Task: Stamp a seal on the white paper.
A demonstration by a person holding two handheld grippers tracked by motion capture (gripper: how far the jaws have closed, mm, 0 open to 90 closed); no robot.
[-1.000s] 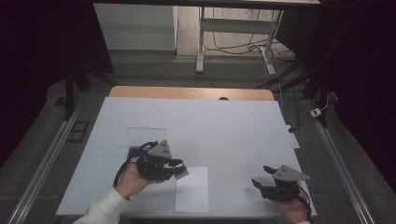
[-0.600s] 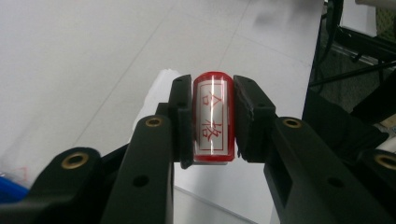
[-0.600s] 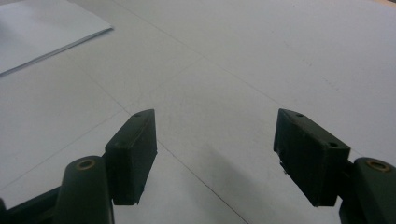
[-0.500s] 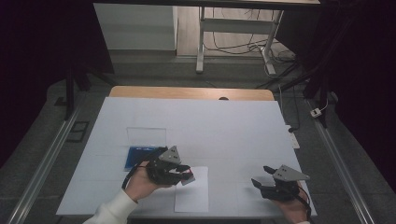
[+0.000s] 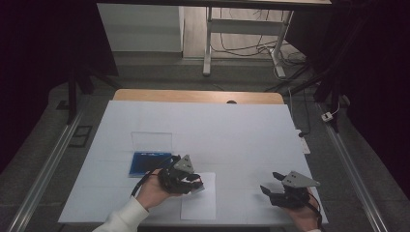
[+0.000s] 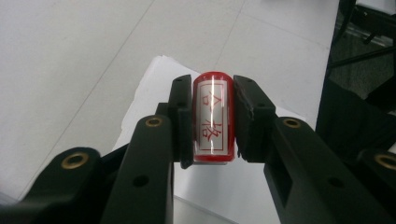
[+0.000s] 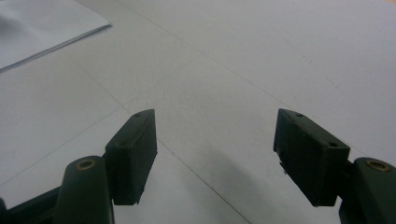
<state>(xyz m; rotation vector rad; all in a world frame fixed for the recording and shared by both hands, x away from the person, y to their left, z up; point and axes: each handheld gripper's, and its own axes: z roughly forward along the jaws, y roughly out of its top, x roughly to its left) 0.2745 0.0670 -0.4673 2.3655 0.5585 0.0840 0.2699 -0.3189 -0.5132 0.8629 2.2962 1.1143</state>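
The left gripper (image 6: pixel 212 121), its fingers (image 6: pixel 183 119) clamped on a red-cased stamp (image 6: pixel 213 116) with a red-character label, hovers over the upper edge of a white paper sheet (image 5: pixel 198 205) near the table's (image 5: pixel 241 130) front edge, with a blue ink pad (image 5: pixel 147 162) and its clear lid (image 5: pixel 152 141) at about ten o'clock from it. To stamp well, the stamp face should probably be brought flat to the sheet and pressed straight down without sliding. The right gripper (image 7: pixel 217 154) rests at three o'clock from the sheet, fingers apart and empty, and could steady the paper.
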